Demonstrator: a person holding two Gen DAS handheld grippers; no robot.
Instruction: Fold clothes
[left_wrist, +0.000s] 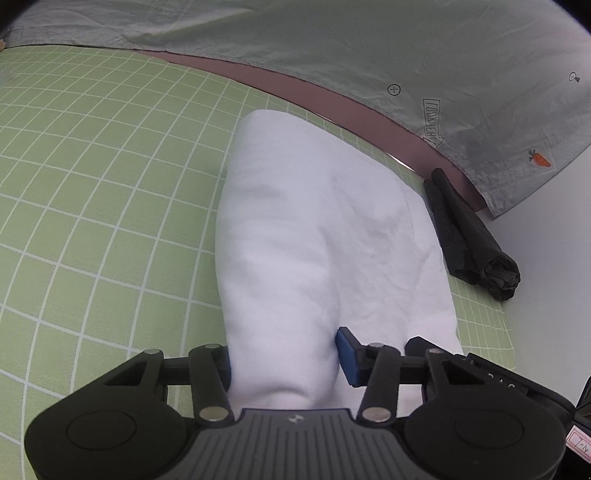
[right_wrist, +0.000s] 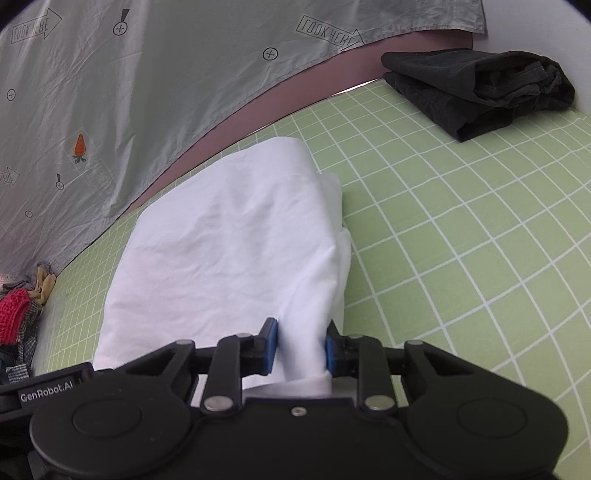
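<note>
Tongs (right_wrist: 301, 349) pinching soft white cloth (right_wrist: 229, 236)

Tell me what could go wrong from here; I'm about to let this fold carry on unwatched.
1. The left claw grips a thick bunch of the white garment, so layers may slip out unevenly.
2. The right claw pinches a narrower bunch of it; uneven pulling could skew the fold.
3. The folded black garment lies close by on the green checked sheet, so a swung cloth could brush it.
</note>
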